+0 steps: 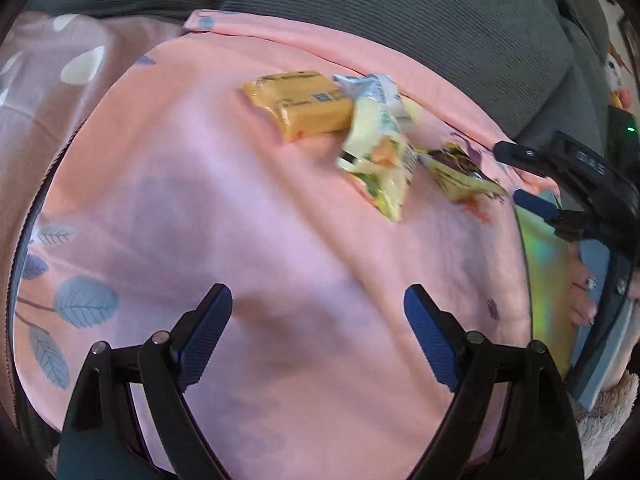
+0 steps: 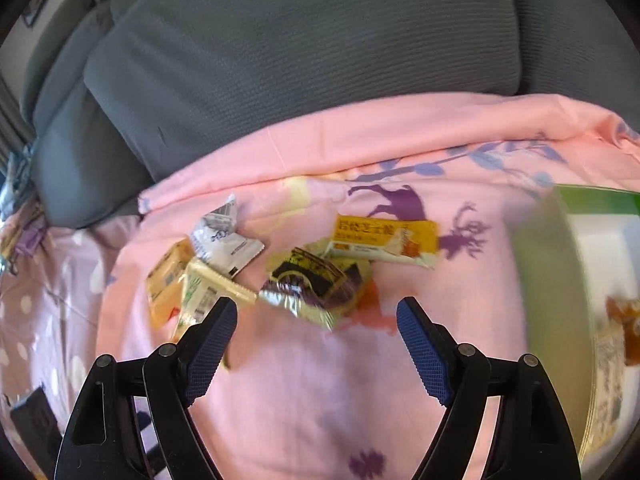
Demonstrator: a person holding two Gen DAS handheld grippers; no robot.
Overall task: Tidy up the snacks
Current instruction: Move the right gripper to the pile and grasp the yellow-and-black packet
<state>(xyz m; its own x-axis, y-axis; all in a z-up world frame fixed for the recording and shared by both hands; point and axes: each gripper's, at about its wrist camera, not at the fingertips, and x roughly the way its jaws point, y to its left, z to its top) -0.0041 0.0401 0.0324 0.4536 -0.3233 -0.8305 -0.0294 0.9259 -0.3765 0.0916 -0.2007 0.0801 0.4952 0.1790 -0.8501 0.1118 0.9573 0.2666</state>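
**Pink sheet still holds most of the snacks, sorting barely started**

Pink bedsheet (image 2: 304,400) carries a loose pile of wrappers, from the right wrist view:
- orange packet (image 2: 166,280) at 9 o'clock of the pile
- white sachet (image 2: 222,240) at 10 o'clock
- cream pack (image 2: 208,292) touching the orange one
- gold-and-black pouch (image 2: 312,284) in the middle
- yellow bar (image 2: 384,240) at 2 o'clock

Green-edged box (image 2: 560,280) at 3 o'clock of the frame, something brownish already inside, contents blurred. Judging by that: a little is done, at least five pieces left.

Left gripper (image 1: 318,320): fingers spread wide, nothing between them, over bare sheet, snacks at 12 to 1 o'clock.
Right gripper (image 2: 316,328): fingers wide apart, empty, pouch just ahead
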